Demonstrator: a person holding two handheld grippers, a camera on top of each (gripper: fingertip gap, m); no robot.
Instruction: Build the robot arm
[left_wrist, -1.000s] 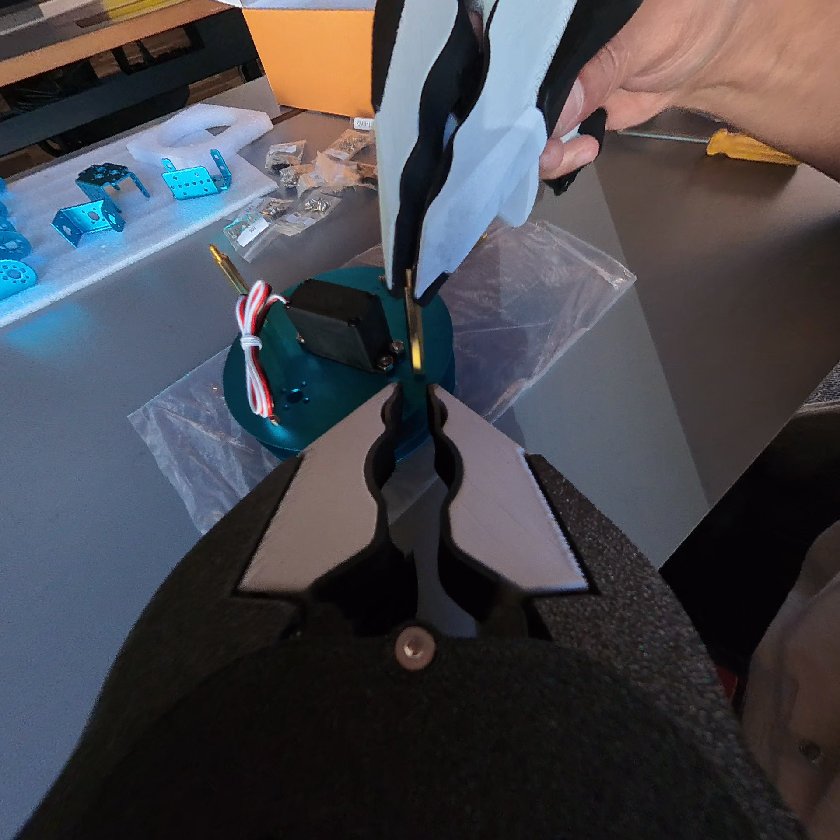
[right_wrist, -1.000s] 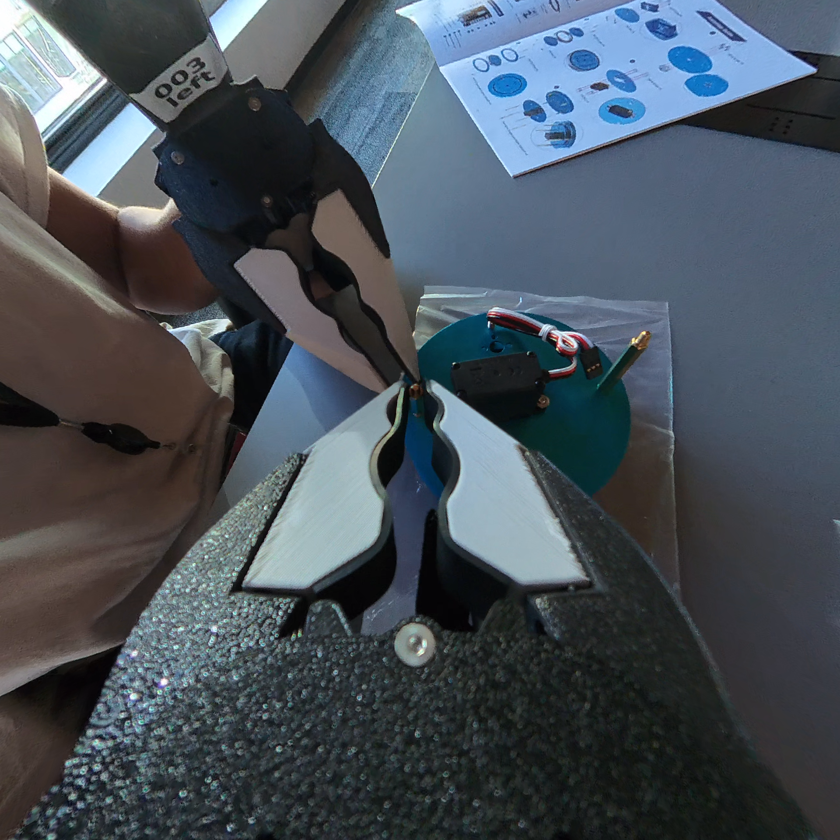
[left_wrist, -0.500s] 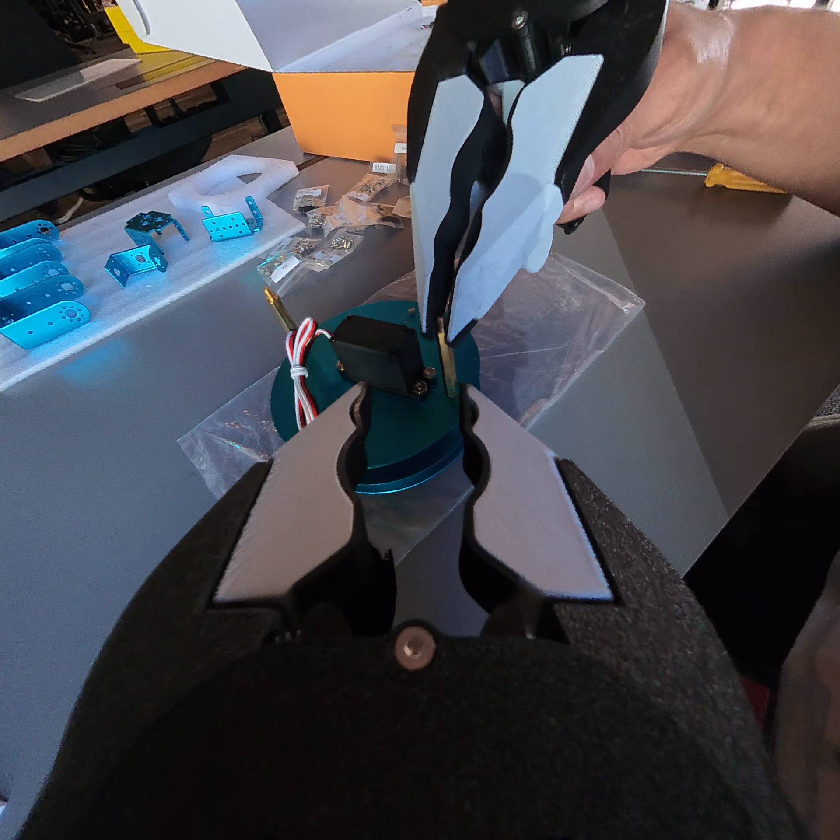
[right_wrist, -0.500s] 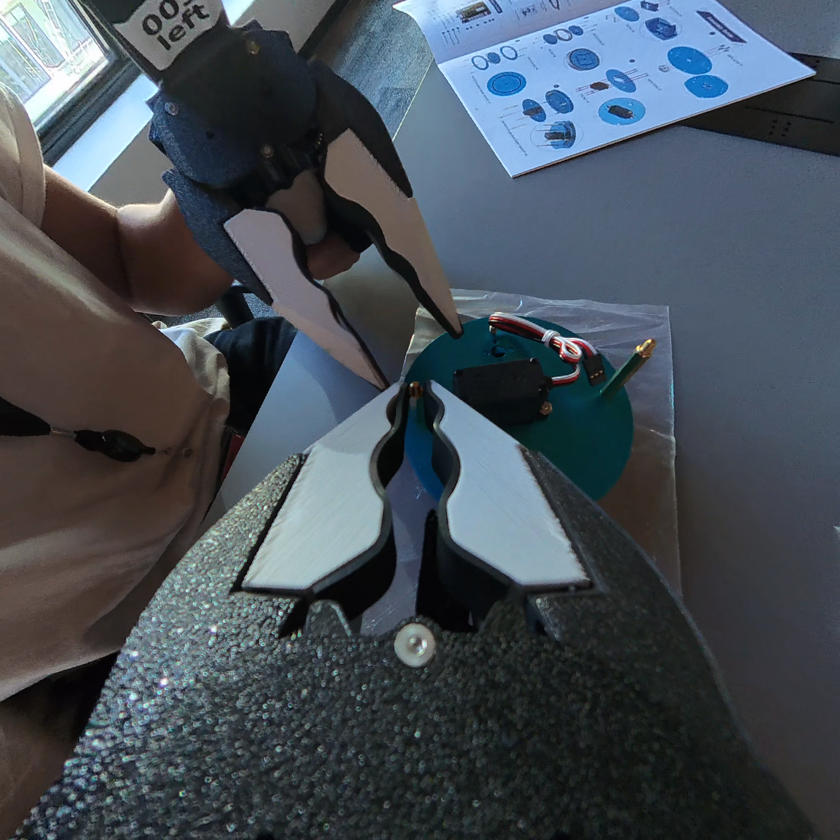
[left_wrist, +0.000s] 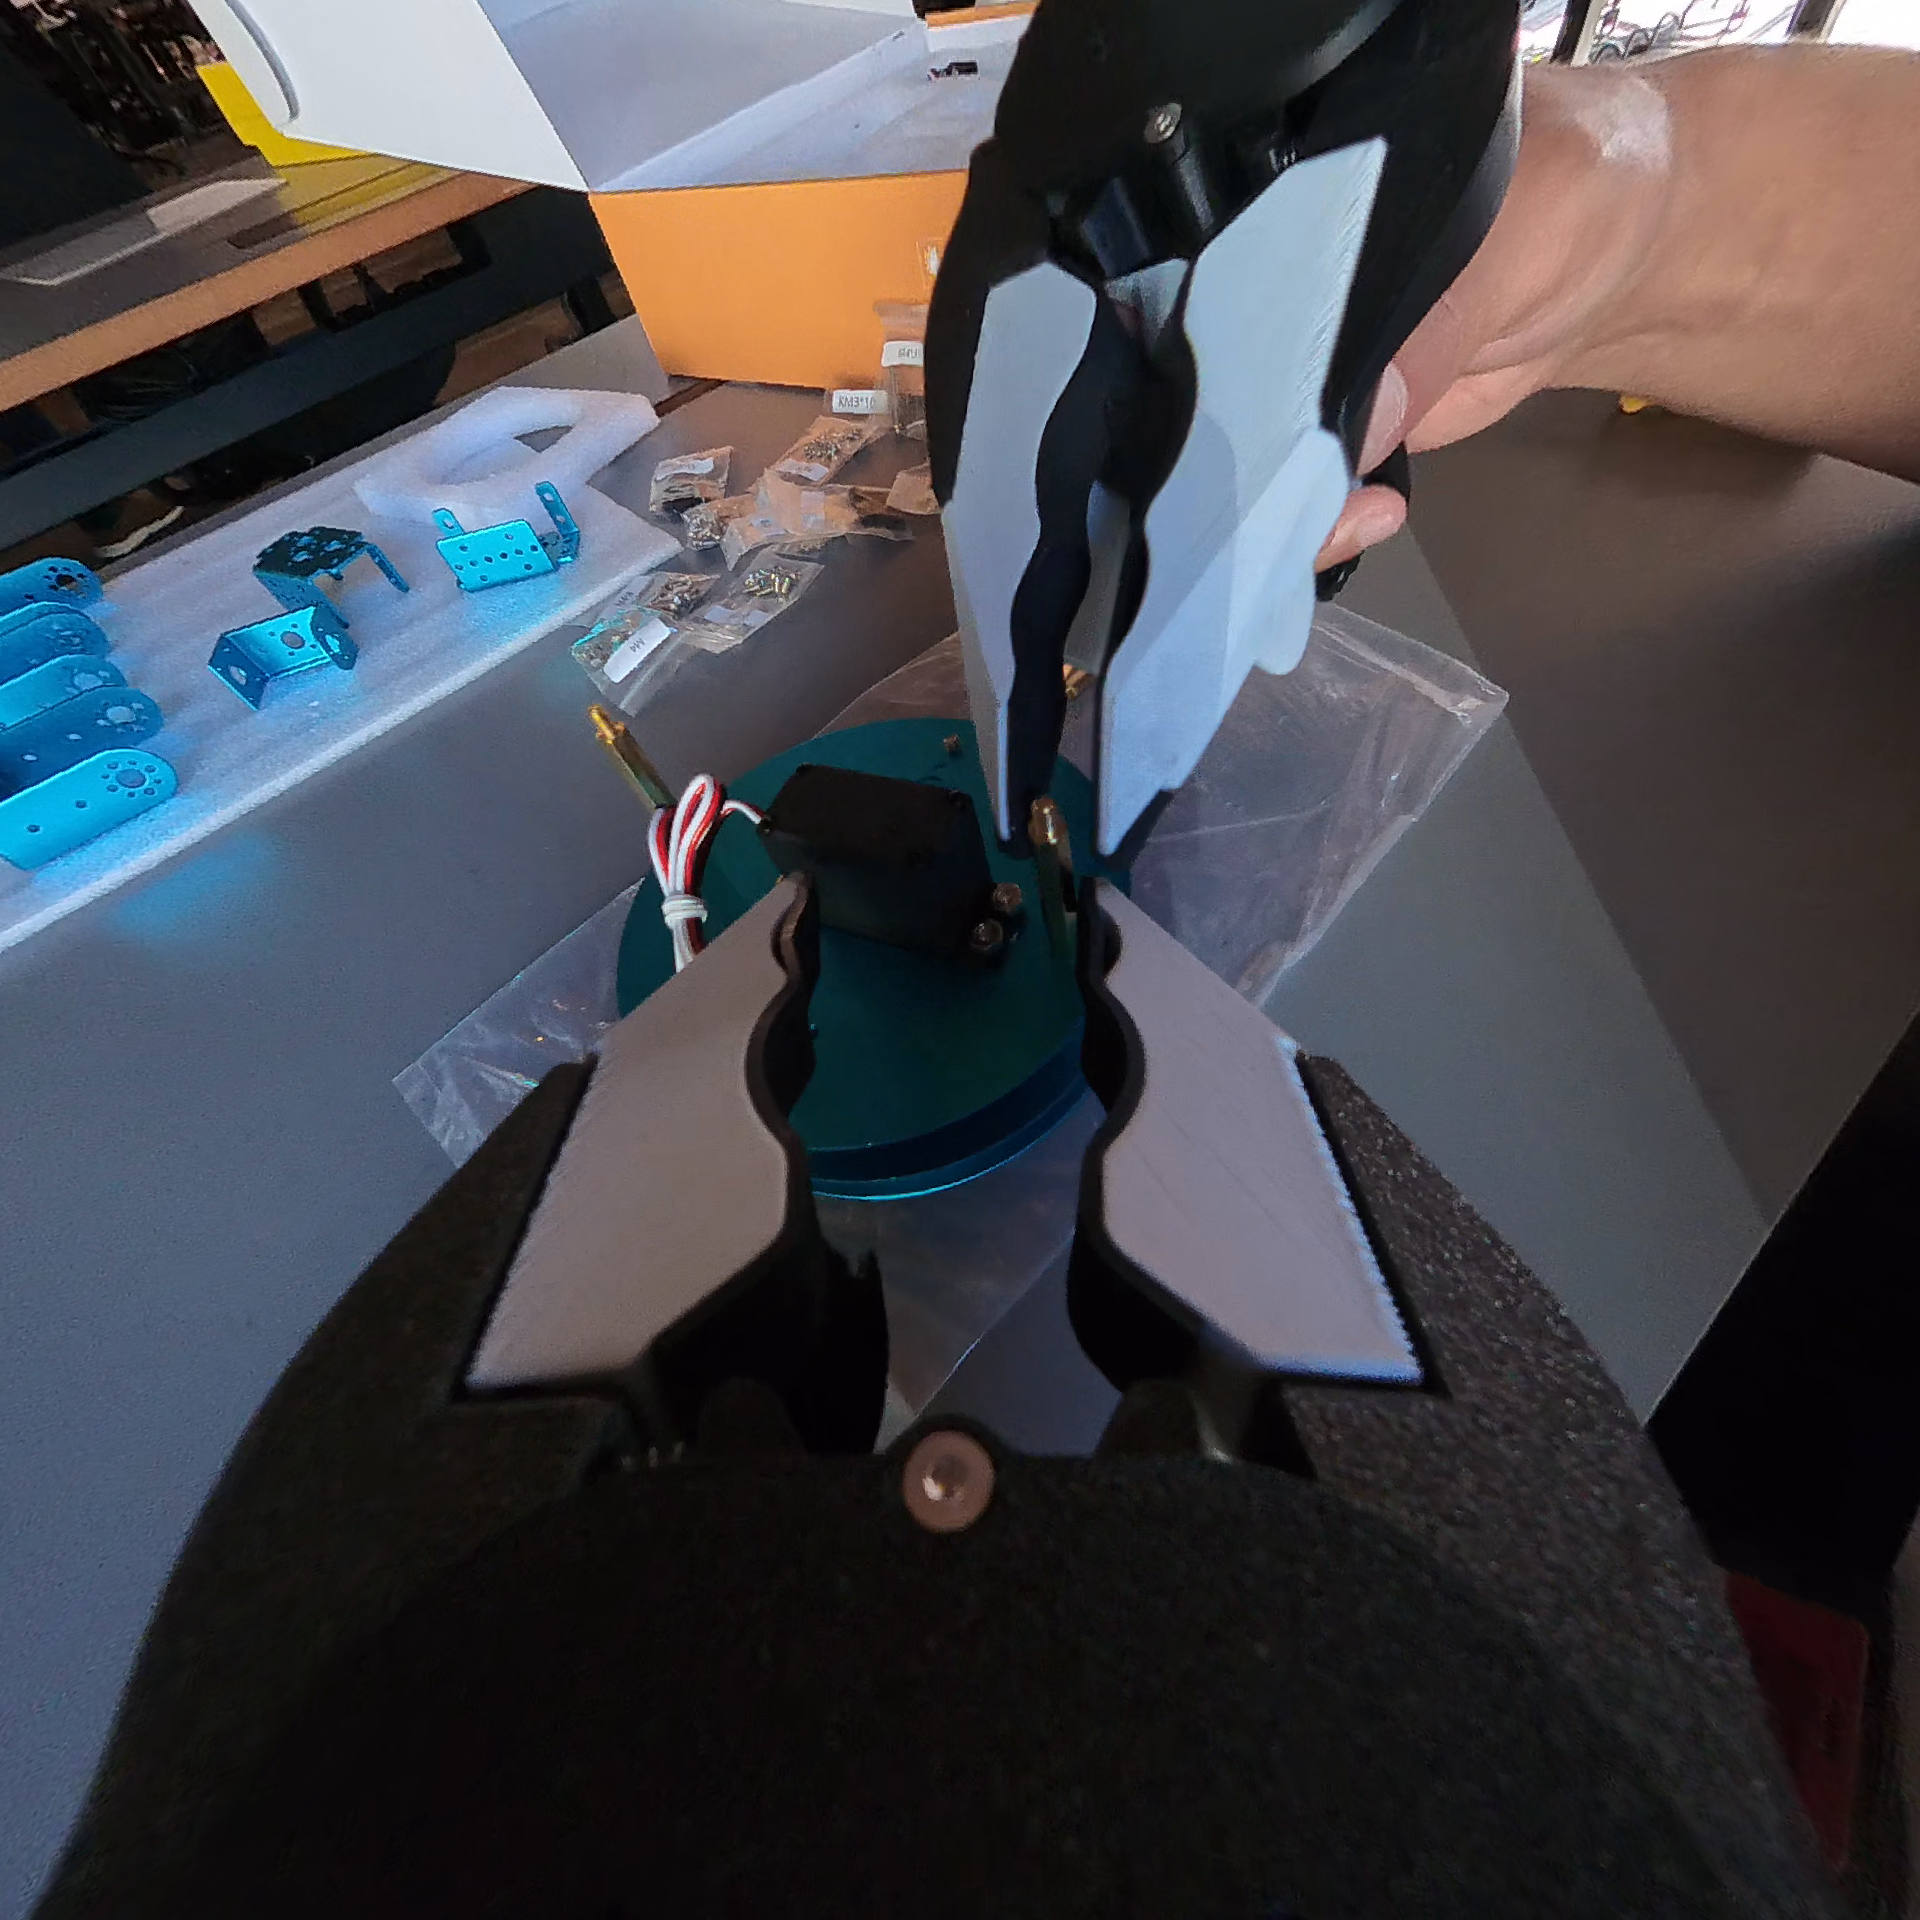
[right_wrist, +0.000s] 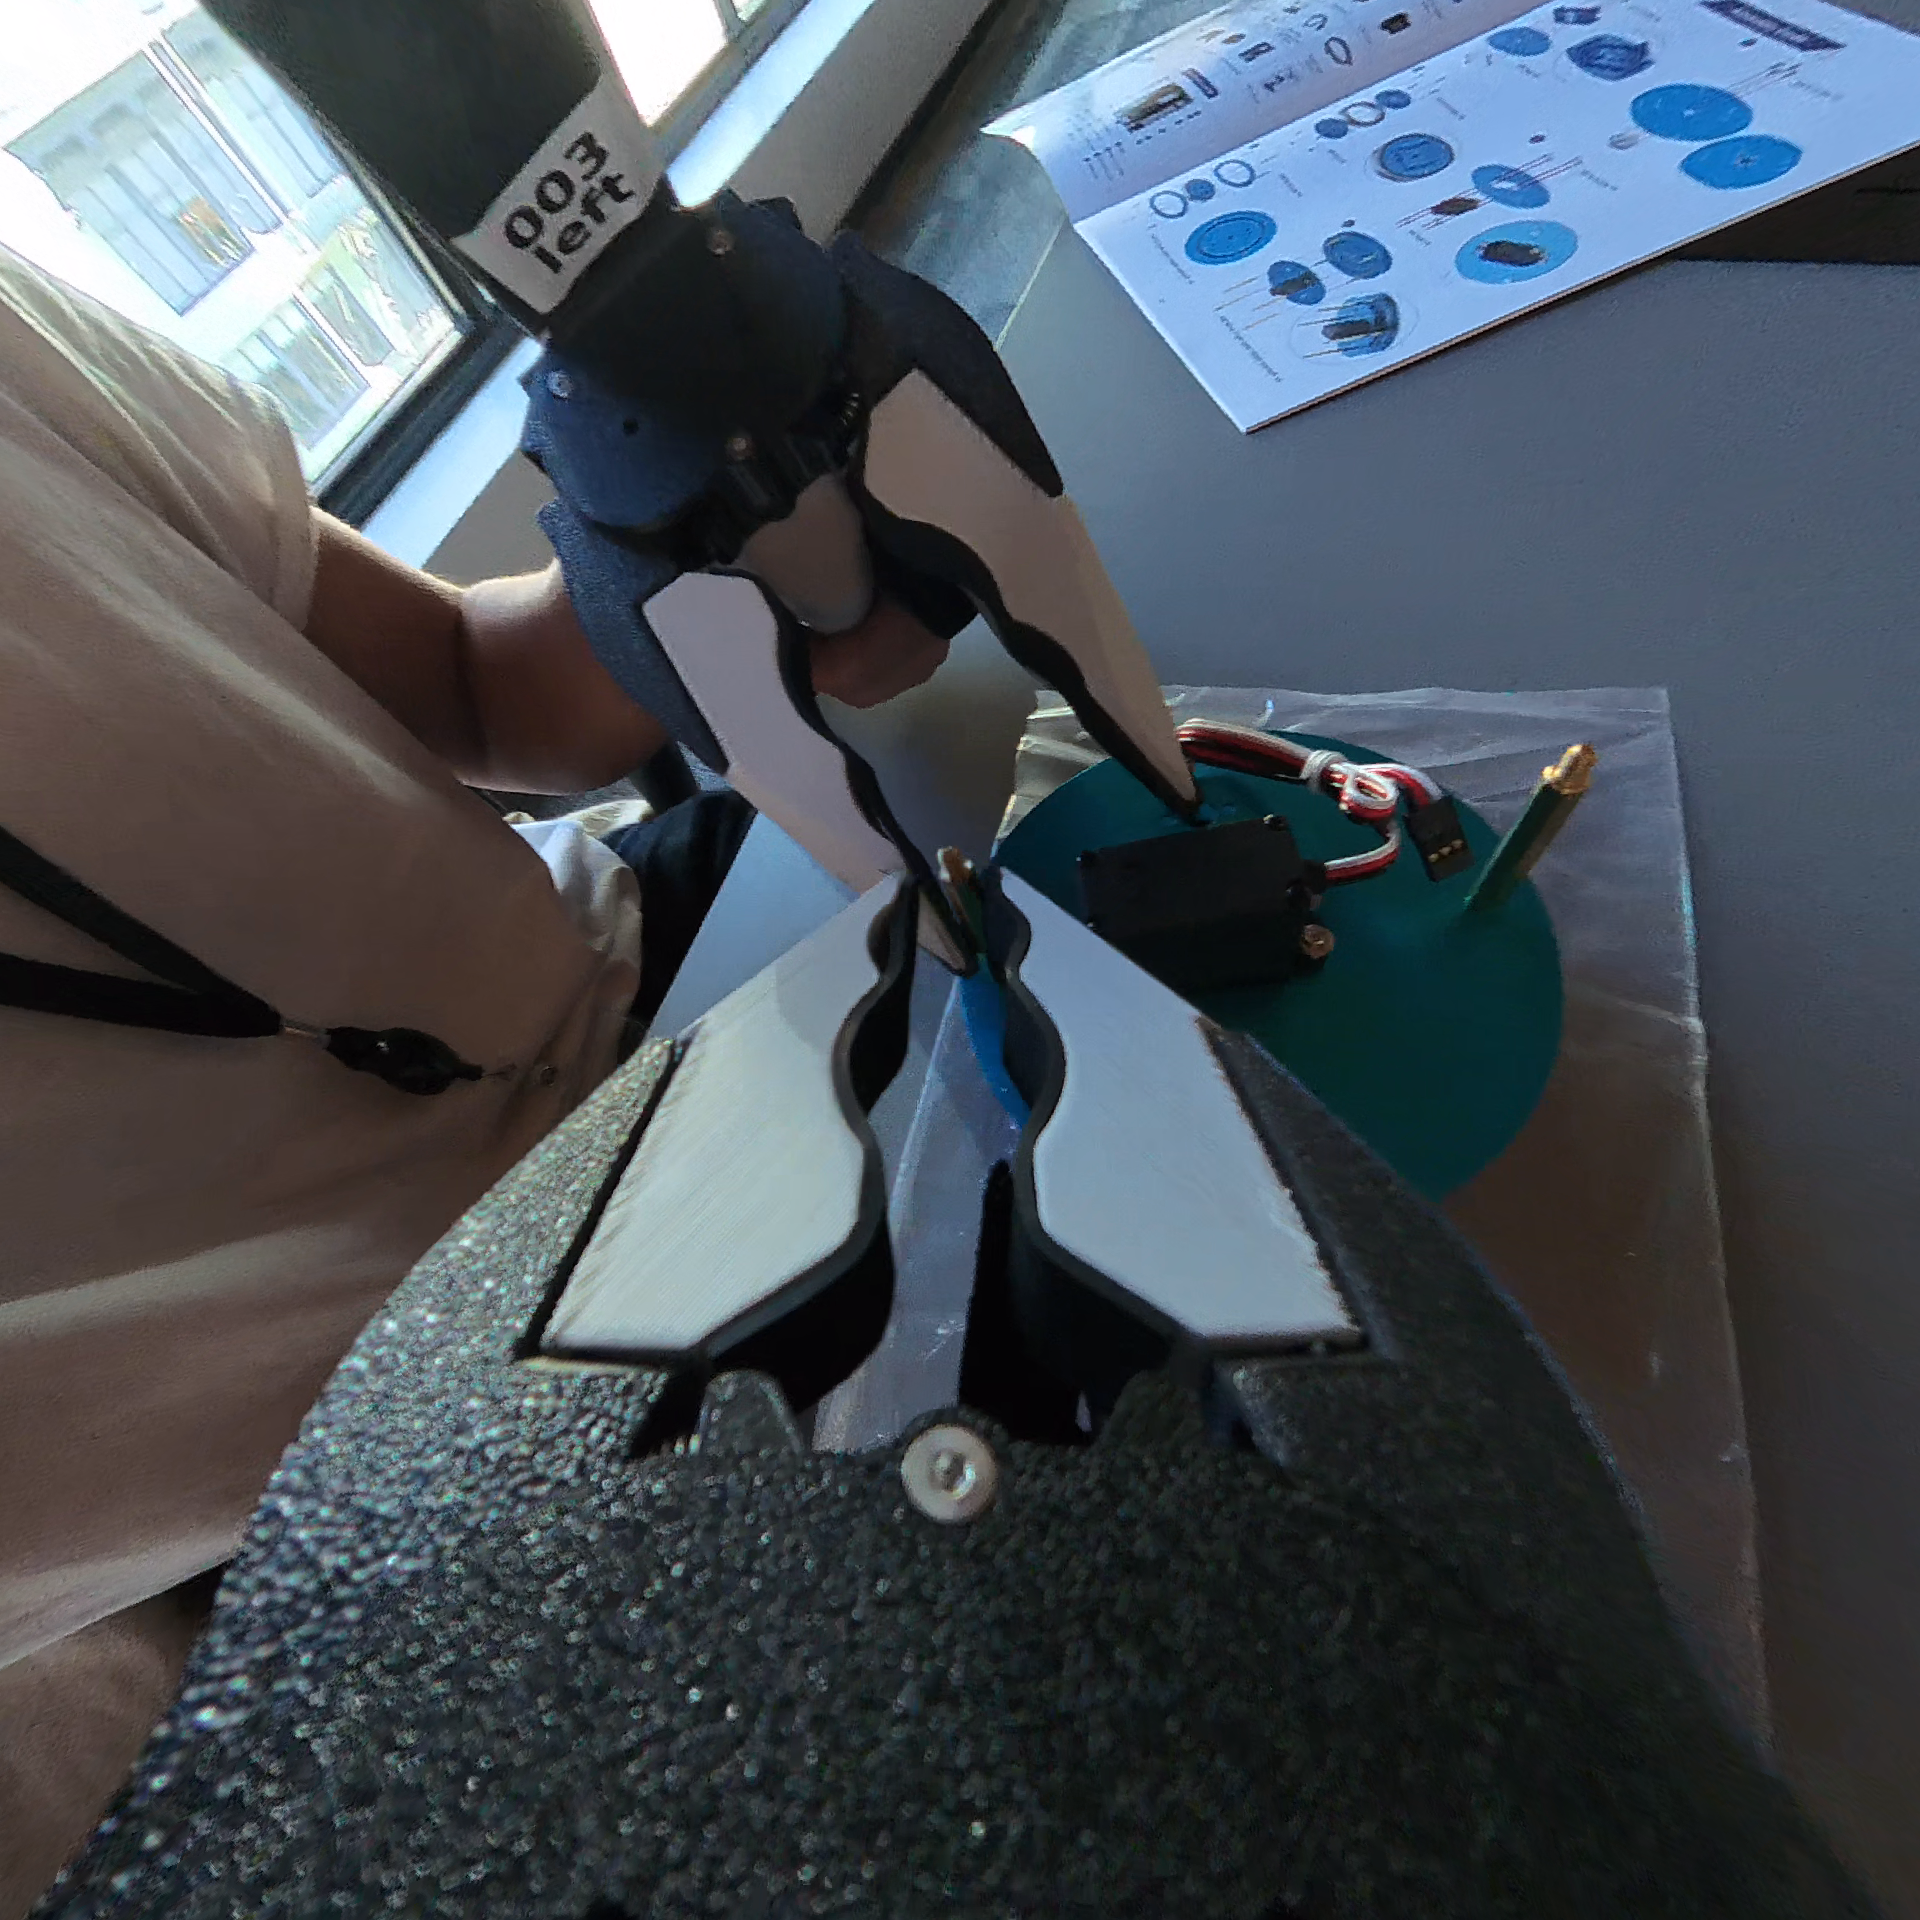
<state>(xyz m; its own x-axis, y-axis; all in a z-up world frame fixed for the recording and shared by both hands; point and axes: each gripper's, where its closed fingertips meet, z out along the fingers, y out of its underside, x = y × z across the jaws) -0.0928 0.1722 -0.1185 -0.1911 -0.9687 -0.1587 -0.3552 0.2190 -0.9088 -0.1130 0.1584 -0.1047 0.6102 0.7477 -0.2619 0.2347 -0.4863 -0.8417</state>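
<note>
— Left gripper (left_wrist: 940, 894)?
— Spread wide over the teal disc (left_wrist: 914, 1049), gripping nothing.
— Right gripper (right_wrist: 961, 883)?
— Slightly apart around the brass post (left_wrist: 1049, 862) at the disc's rim; contact unclear. Bare surface (left_wrist: 260, 1039) lies leftward.

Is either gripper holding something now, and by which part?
Left gripper: open, nothing held. Right gripper: fingers flank the upright brass standoff's top; clamping cannot be told.
</note>
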